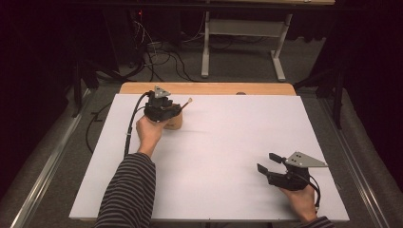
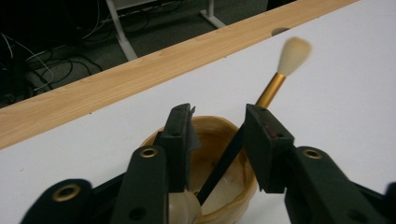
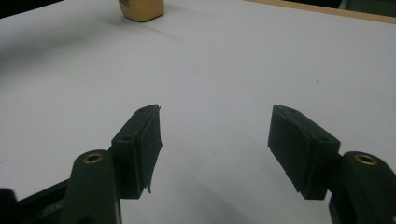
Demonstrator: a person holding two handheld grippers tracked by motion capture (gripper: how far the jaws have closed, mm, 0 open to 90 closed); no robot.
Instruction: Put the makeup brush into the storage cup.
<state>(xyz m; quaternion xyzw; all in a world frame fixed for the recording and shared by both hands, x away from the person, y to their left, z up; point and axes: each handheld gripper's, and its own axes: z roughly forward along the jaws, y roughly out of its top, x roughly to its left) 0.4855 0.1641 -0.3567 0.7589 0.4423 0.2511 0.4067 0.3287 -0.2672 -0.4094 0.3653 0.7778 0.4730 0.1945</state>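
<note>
- You were at the step of putting the brush (image 2: 243,130) into the cup (image 2: 212,172), or of taking it out; from this one moment I could not tell which direction.
- The cup, a tan one, stood near the far left corner of the desk (image 1: 223,142), just before the bare wooden strip at the far edge.
- The brush stood tilted in the cup: its dark handle end was down inside, and its gold ferrule and pale bristles pointed up and out over the rim, toward the far edge.
- Your left hand-held gripper (image 2: 217,135) was directly above the cup. Its jaws were only partly spread, and the dark handle passed between them. The handle lay against the right pad, but the left pad seemed apart from it, so I judged the grip as loose or already let go.
- If you were releasing, the next move called for opening a little wider and lifting straight up, so that the jaws would not catch the handle and tip the cup.
- Your right hand-held gripper (image 1: 272,164) rested near the near right corner of the desk, well apart from the cup. Its jaws were spread wide and held nothing.
</note>
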